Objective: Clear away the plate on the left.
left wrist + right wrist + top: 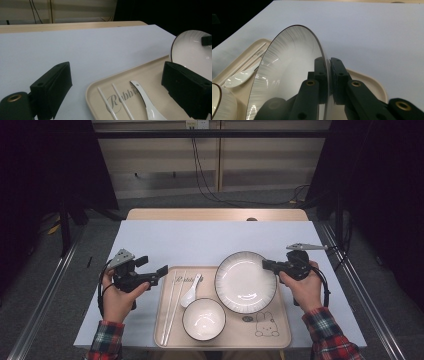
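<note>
Plate (287, 75): lower part cut off by the right gripper view's bottom edge; rim section hidden between the right gripper's (329, 80) closed jaws. Bowl (222, 105): cut off at that view's left corner, beside the plate. Tray lettering (122, 97): partly hidden under chopsticks (110, 105).

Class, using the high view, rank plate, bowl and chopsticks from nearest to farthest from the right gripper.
1. Plate: its right rim is clamped in the right gripper.
2. Bowl: front middle of the tray.
3. Chopsticks: tray's left edge.
</note>
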A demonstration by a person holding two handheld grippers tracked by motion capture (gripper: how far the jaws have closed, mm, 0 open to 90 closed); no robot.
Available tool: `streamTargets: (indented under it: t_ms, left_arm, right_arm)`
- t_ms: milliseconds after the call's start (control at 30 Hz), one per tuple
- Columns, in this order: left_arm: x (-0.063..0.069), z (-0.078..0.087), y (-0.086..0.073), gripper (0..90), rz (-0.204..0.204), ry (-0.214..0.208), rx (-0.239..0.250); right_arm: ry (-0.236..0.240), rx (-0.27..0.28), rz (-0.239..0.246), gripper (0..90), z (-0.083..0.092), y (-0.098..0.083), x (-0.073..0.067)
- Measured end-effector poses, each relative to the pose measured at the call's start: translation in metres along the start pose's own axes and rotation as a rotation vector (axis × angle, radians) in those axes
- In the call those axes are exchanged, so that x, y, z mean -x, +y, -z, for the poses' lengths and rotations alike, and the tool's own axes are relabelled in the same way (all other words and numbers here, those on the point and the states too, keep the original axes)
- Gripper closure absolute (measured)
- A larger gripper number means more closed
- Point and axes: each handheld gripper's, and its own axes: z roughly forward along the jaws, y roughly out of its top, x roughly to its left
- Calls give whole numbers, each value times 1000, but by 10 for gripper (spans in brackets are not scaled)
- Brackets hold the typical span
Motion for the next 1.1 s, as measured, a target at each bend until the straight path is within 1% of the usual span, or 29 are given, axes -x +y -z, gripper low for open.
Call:
streamTargets:
  t_ms: [33, 67, 133, 367, 400, 600, 733, 800, 933, 967, 1067, 1100]
  left_arm:
    - [0, 0, 0, 93, 0, 1, -3]
    - [0, -1, -1, 93, 3, -10, -4]
    - [0, -2, -1, 93, 2, -3, -6]
    - [0, -4, -3, 92, 1, -5, -18]
    - [0, -4, -3, 92, 4, -13, -17]
    - [1, -6, -4, 91, 0, -1, -22]
    - [1, -6, -4, 91, 0, 0, -22]
    - [0, -6, -5, 91, 1, -6, -23]
    - [0, -6, -5, 90, 1, -5, -24]
    - [-1, -6, -5, 91, -6, 2, -28]
    - [0, -6, -5, 91, -7, 3, -28]
    - [0, -6, -5, 91, -7, 2, -28]
  right_arm:
    - [0, -5, -5, 849, 1, -2, 1]
    - [1, -3, 0, 849, 1, -3, 1]
    - [-2, -13, -2, 847, 2, -6, 2]
    - [10, -30, -20, 841, 3, -12, 5]
    - [14, -31, -20, 840, 3, -12, 6]
    - [23, -40, -22, 840, 3, -14, 6]
    - [42, -61, -44, 843, 0, -17, 8]
    - [35, -63, -46, 845, -2, -19, 10]
    - [41, -65, -52, 846, -3, -20, 13]
    - [39, -67, -54, 847, -3, -21, 13]
    - [32, -73, -51, 850, -6, -23, 17]
    - [26, -80, -62, 851, -6, -24, 17]
